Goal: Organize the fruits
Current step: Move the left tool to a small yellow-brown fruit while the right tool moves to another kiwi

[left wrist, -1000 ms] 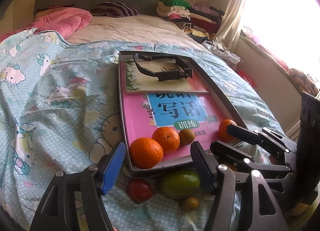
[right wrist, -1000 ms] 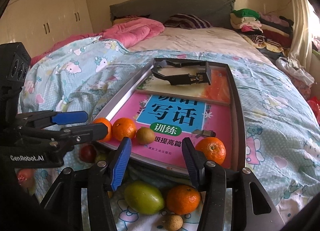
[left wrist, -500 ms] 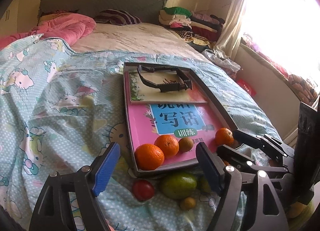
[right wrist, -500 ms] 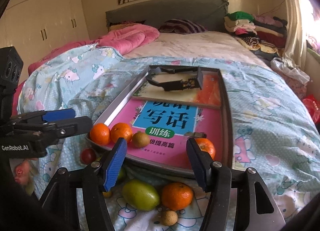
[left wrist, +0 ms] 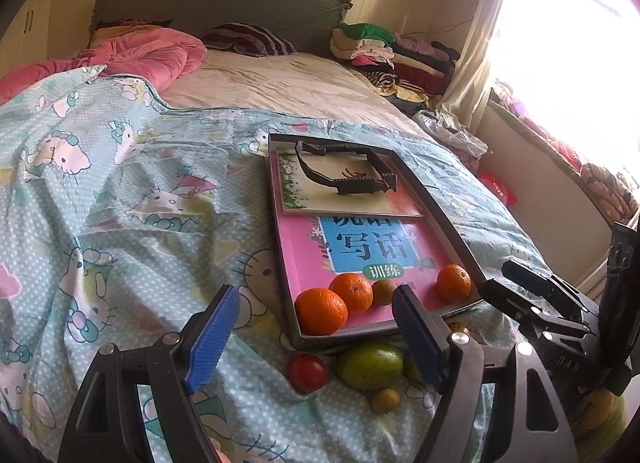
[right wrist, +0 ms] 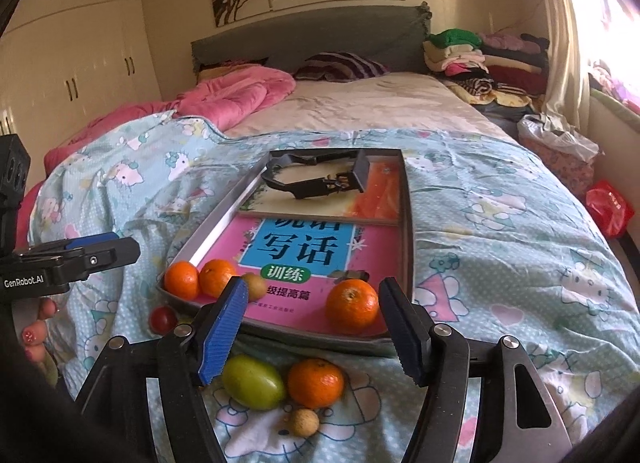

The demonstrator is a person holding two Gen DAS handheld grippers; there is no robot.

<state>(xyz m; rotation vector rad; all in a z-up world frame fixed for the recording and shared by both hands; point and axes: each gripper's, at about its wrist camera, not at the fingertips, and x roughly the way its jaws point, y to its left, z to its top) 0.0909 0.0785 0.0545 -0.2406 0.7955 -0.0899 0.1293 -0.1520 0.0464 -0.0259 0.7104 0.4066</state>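
Observation:
A grey tray [left wrist: 448, 219] [right wrist: 408, 223] lies on the bed with books in it. At its near end sit two oranges [left wrist: 321, 311] [right wrist: 181, 280], a small brown fruit [left wrist: 384, 292] [right wrist: 253, 286] and a third orange [left wrist: 453, 283] [right wrist: 352, 306]. On the blanket in front of the tray lie a red fruit [left wrist: 307, 372] [right wrist: 163, 319], a green fruit [left wrist: 369, 360] [right wrist: 253, 382], an orange [right wrist: 315, 383] and a small tan fruit [left wrist: 385, 400] [right wrist: 304, 422]. My left gripper [left wrist: 320, 343] is open and empty, above the blanket. My right gripper [right wrist: 316, 329] is open and empty, above the tray's near edge.
A black plastic frame [left wrist: 344, 173] lies on the far book in the tray. A pink quilt [right wrist: 224, 99] and a stack of folded clothes [right wrist: 484, 59] are at the head of the bed. A red bag [right wrist: 610, 207] is beside the bed on the right.
Both grippers have pulled back and up from the tray. The third orange now rests free on the pink book, clear of the right gripper's fingers.

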